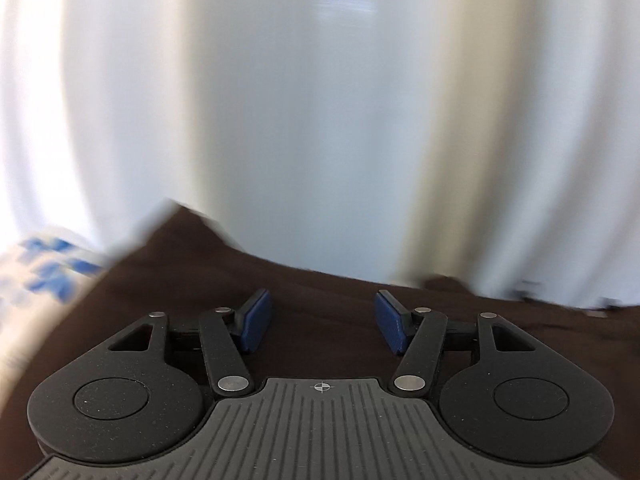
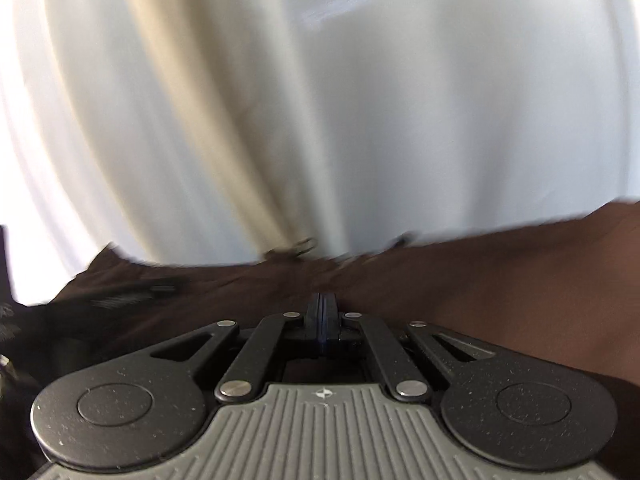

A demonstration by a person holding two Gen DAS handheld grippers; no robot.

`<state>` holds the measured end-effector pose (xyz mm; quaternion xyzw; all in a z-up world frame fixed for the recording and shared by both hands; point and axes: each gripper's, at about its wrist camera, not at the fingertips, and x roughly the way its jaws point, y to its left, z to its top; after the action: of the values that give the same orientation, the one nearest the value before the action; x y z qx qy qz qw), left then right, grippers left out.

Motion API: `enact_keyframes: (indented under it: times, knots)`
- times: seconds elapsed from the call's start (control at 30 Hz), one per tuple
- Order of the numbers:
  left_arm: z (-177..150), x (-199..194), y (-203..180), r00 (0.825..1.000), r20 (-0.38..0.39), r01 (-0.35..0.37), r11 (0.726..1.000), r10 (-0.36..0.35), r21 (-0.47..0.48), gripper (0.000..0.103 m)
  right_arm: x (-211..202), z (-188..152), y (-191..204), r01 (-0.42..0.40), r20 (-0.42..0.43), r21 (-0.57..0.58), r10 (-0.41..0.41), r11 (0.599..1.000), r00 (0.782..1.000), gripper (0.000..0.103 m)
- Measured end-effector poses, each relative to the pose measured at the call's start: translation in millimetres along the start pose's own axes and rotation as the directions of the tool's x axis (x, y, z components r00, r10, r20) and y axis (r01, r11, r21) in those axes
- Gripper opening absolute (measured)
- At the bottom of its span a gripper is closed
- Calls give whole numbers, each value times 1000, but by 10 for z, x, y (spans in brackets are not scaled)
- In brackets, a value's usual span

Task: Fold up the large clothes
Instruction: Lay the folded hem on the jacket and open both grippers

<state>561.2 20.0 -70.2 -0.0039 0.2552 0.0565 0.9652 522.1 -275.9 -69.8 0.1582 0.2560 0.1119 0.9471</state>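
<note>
A dark brown garment (image 1: pixel 180 264) lies spread under and ahead of my left gripper (image 1: pixel 322 308). That gripper is open: its blue pads (image 1: pixel 256 320) stand well apart above the cloth with nothing pinched between them. In the right wrist view the same brown garment (image 2: pixel 500 272) fills the lower half. My right gripper (image 2: pixel 322 298) has its pads pressed together at the cloth, and creases in the fabric run in toward the fingertips. A faint grey print (image 2: pixel 120 298) shows on the garment to the left. Both views are blurred.
A pale white backdrop with soft vertical folds (image 1: pixel 320 100), like a curtain, fills the upper part of both views. A white surface with a blue pattern (image 1: pixel 44 268) shows at the left, beside the garment's edge.
</note>
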Motion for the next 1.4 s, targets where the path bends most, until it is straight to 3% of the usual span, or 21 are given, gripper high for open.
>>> enact_keyframes:
  times: [0.1, 0.17, 0.27, 0.37, 0.5, 0.7, 0.9, 1.0, 1.07, 1.17, 1.27, 1.4]
  knots:
    - [60, 109, 313, 998, -18, -56, 998, 56, 17, 64, -63, 149, -525, 166, -7, 20, -166, 986, 986, 0]
    - [60, 127, 462, 997, -19, -74, 997, 75, 29, 68, -193, 183, -943, 211, -17, 106, -210, 972, 977, 0]
    - [7, 185, 669, 996, -56, -70, 996, 67, -60, 84, -413, 194, -1364, 296, 5, 150, -300, 943, 954, 0]
    - [-35, 275, 805, 993, -114, -48, 988, 31, -150, 90, -512, 62, -1764, 197, 18, 335, -215, 922, 976, 0]
    - [-81, 213, 891, 992, -122, -43, 985, 23, -168, 92, -480, 32, -1771, 196, 18, 330, -213, 923, 977, 0]
    - [-138, 265, 1026, 990, -142, -14, 966, -24, -258, 96, -558, -27, -1960, 124, 36, 415, -152, 901, 988, 0]
    - [-114, 219, 1015, 989, -147, -32, 970, -4, -241, 99, -594, 11, -1788, 183, 29, 372, -208, 910, 978, 0]
    - [-115, 123, 1064, 989, -151, -43, 966, 4, -254, 99, -650, 35, -1590, 273, 20, 316, -294, 908, 955, 0]
    - [-104, -69, 1019, 992, -126, -14, 975, -14, -221, 99, -787, 48, -1389, 309, 21, 277, -327, 910, 945, 7]
    - [-106, -459, 764, 996, -26, 82, 989, -86, -121, 99, -962, -26, -1024, 237, 57, 202, -253, 950, 966, 7]
    - [-92, -684, 456, 988, 33, 152, 980, -149, -127, 99, -946, -90, -584, 146, 52, 109, -152, 983, 987, 7]
    - [-122, -845, 104, 985, 117, 143, 979, -126, -148, 99, -688, -134, 65, 22, 38, 12, -23, 1000, 999, 7]
